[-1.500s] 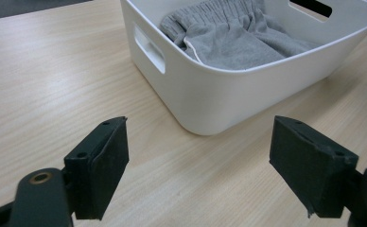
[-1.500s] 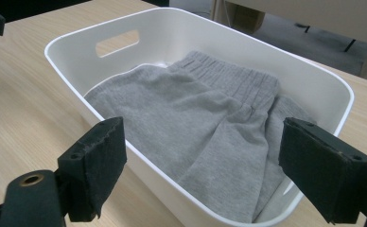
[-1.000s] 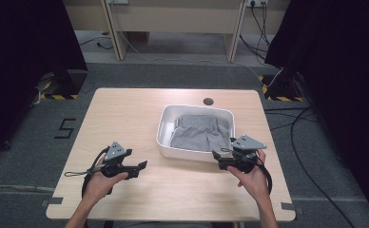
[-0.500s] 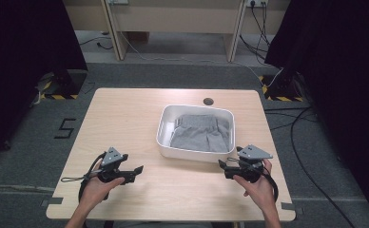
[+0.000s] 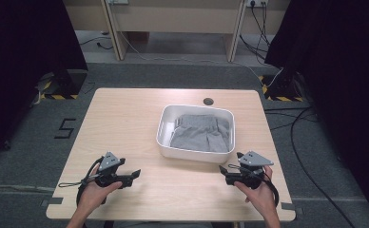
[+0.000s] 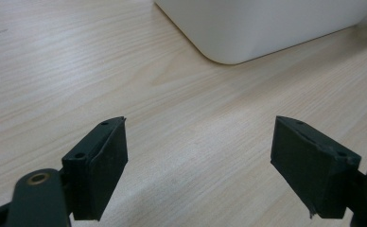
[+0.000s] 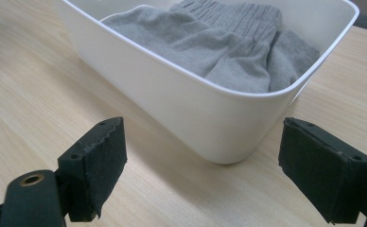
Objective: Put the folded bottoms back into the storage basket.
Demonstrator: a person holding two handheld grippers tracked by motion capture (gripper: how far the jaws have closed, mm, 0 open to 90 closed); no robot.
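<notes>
A white rectangular tub stands right of the table's middle, and a crumpled grey cloth lies inside it. My left gripper hovers low near the front left of the table, jaws open with nothing between them, pointing right toward the tub's rounded corner. My right gripper sits just in front of the tub's near right corner, also open with nothing between its jaws. In the right gripper view the tub's wall and the grey cloth lie close ahead of the open right gripper. Bare wood shows between the spread jaws of the left gripper.
The light wooden table has a small black round hole near its far edge. Its left half is bare wood. Cables trail over the grey floor at the right. A "5" mark is on the floor at the left.
Both hands have drawn back toward the table's front edge and sunk a little. The right gripper has come away from the tub's rim. Both stay open.
</notes>
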